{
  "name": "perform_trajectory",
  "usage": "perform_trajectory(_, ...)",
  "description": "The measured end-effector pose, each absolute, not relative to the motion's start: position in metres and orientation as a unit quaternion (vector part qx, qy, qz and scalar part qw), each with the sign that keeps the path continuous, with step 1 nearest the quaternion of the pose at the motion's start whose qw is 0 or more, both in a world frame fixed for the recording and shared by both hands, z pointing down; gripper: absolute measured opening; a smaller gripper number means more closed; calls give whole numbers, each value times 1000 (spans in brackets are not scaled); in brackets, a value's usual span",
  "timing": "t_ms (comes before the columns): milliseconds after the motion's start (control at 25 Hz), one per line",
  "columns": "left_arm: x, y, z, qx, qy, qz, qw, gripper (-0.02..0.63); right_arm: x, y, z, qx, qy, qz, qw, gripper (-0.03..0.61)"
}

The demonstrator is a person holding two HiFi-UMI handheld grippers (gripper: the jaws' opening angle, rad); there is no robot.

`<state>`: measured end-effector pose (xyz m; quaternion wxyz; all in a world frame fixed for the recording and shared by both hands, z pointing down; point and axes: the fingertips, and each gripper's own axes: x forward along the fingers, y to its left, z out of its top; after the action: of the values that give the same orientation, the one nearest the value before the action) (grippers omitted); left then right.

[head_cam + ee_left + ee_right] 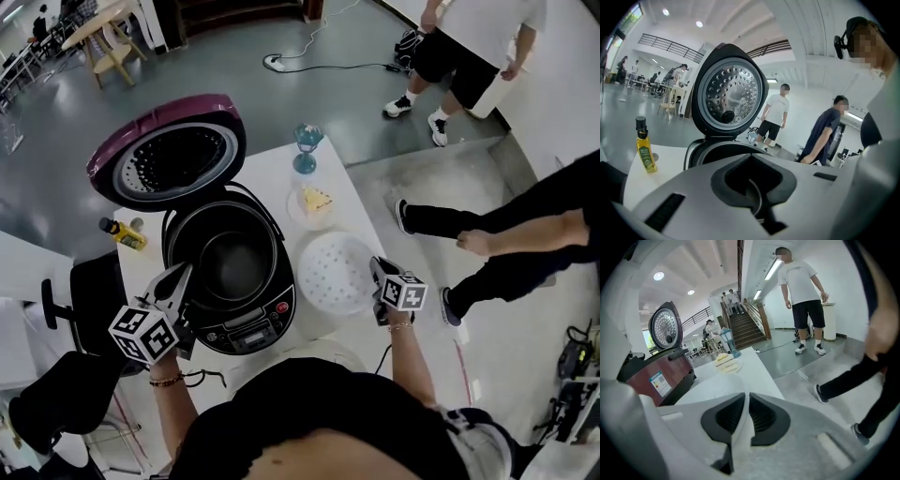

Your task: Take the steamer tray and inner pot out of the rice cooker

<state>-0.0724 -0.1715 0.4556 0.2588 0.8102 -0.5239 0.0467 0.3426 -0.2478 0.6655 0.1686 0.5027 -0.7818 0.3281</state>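
**Steamer tray out beside the cooker, inner pot in the cooker**

The right gripper (377, 267) (743, 416) has its jaws pressed together on the thin white rim of the steamer tray (333, 272) (722, 383). The tray is low over the desk (272, 169), near the right edge and just beside the rice cooker (248, 328). I cannot tell if it already touches the desk.

The left gripper (180, 274) (752, 187) is at the left rim of the cooker with its jaws together. A thin curved metal edge shows between the pads; it seems to be the rim of the inner pot (232, 262). The pot sits inside the cooker, which stands at the near left part of the desk with its lid (169, 150) (729, 91) raised upright.

A small yellow bottle (122, 232) (645, 147) stands near the left edge. Toward the far edge are a plate with yellow food (314, 202) and, behind it, a blue glass (307, 145). Two people stand on the floor past the right edge.
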Motion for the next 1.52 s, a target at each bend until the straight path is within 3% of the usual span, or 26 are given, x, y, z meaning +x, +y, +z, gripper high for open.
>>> perform_trajectory(200,-73,-170,456,809,-525,46,259,3,344,-249,673,500,-781,331,175,31)
perform_trajectory(560,-77,-167,458,807,-529,43,258,3,356,-245,680,516,-762,302,251,66)
perform_trajectory(800,-81,-165,454,811,-530,41,246,3,372,-260,611,577,-735,206,291,71)
perform_trajectory(1080,-93,-170,452,792,-568,92,206,3,212,-282,503,434,-852,112,269,31)
perform_trajectory(1280,-103,-173,454,771,-595,129,187,12,100,-270,464,340,-903,51,256,38)
perform_trajectory(1320,-105,-174,459,766,-598,149,184,48,84,-267,468,322,-905,34,274,54)
perform_trajectory(1360,-105,-174,465,760,-600,176,180,155,72,-264,474,307,-904,18,297,63)
perform_trajectory(1520,-109,-175,488,729,-600,291,156,258,48,-260,501,269,-882,-8,387,200)
